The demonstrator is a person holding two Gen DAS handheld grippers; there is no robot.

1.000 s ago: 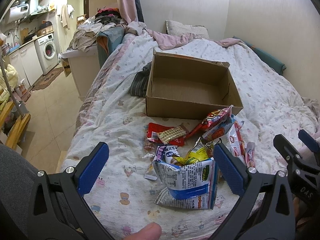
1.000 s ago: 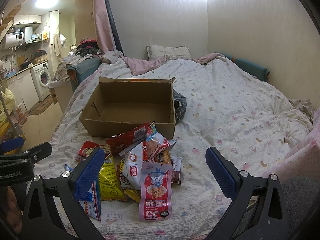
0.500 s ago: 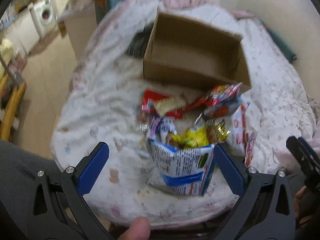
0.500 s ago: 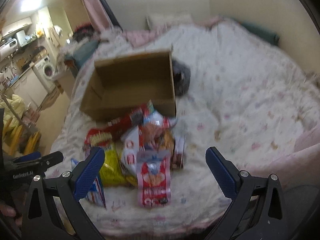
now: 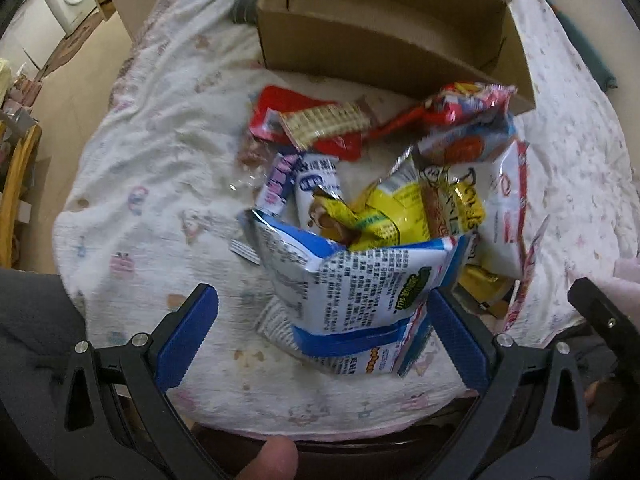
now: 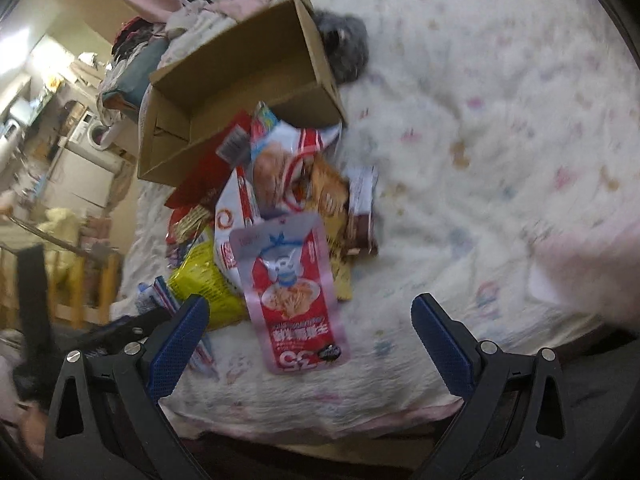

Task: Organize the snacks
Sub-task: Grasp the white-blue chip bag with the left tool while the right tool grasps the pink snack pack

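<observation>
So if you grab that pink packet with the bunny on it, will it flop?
Probably, yes. The pink packet is a thin flat pouch lying limp over the other snacks, so it should bend and droop if pinched at one end. It looks light for its size. Its glossy film could slip a little between the fingers.

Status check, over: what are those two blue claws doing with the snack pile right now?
Left gripper open, over blue-and-white packet. Right gripper open, over pink packet. Cardboard box empty beyond the pile. Nothing in the way.
</observation>
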